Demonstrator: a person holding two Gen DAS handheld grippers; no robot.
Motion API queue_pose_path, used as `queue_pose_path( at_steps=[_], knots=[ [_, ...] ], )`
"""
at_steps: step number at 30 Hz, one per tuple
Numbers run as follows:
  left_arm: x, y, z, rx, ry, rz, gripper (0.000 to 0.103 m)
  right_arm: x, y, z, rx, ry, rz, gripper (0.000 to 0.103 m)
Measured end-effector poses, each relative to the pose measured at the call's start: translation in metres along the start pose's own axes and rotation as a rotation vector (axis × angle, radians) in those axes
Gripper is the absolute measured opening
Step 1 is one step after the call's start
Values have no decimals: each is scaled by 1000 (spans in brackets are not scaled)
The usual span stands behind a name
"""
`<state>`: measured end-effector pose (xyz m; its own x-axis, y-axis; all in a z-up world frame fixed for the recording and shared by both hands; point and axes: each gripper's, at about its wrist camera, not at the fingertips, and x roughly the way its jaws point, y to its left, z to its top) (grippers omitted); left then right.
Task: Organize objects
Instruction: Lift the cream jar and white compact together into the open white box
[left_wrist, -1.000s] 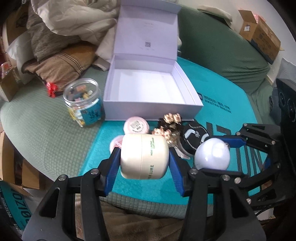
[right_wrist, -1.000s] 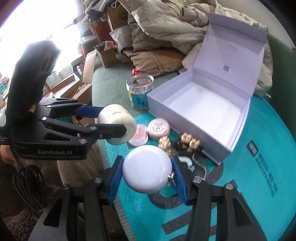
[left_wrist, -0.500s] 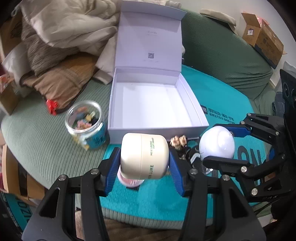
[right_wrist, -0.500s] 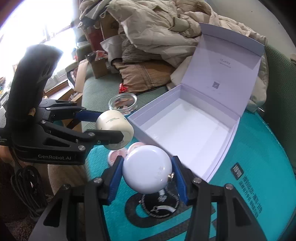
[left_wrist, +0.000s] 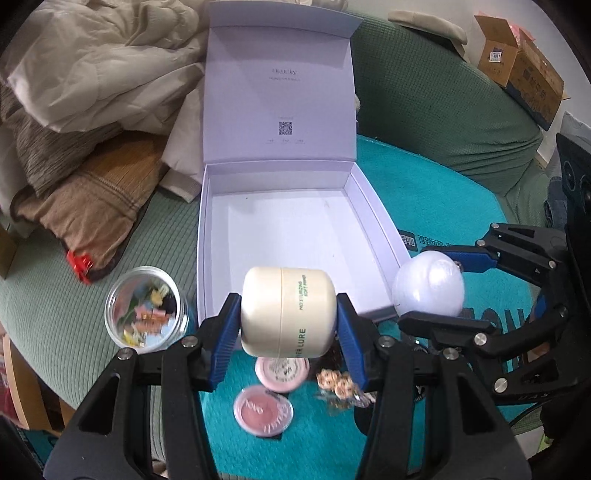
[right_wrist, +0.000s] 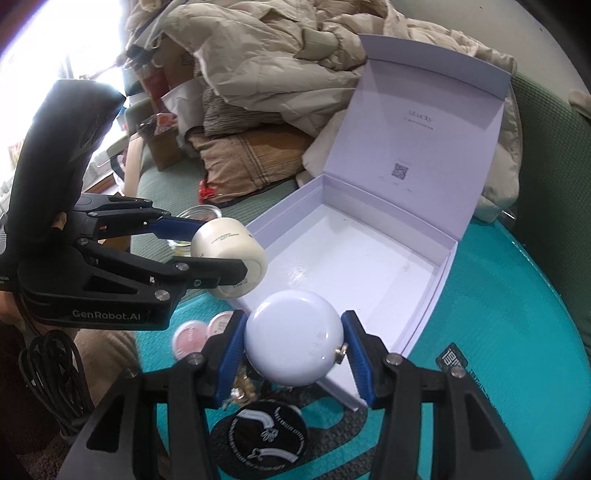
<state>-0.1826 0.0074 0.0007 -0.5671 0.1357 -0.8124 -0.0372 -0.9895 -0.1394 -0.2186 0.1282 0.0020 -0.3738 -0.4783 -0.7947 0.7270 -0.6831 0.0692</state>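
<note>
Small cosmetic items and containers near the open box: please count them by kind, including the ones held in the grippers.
Cream jar, held in left gripper: 1
White round case, held in right gripper: 1
Pink round compacts: 2
Clear jar of small colourful things: 1
Black round patch: 1
Open white box: 1
Total: 7

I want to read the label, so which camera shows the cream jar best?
The left wrist view: the cream jar fills its centre, lettering facing the lens. The right wrist view shows it small, off left, partly behind a finger.
</note>
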Motion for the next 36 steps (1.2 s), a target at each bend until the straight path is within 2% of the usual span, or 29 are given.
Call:
queue_pose_path(
  at_steps=[11,17,28,36],
  knots=[
    [40,5,32,23,23,-20,49,26,-37,12,56,22,-44,53],
    [61,7,49,59,25,0,49,40,-50,20,72,35,-61,53],
    [97,18,76,55,59,-17,49,63,-72,39,74,33,-109,53],
    [121,24,95,101,88,25,49,79,-88,51,90,37,-143,53]
  ],
)
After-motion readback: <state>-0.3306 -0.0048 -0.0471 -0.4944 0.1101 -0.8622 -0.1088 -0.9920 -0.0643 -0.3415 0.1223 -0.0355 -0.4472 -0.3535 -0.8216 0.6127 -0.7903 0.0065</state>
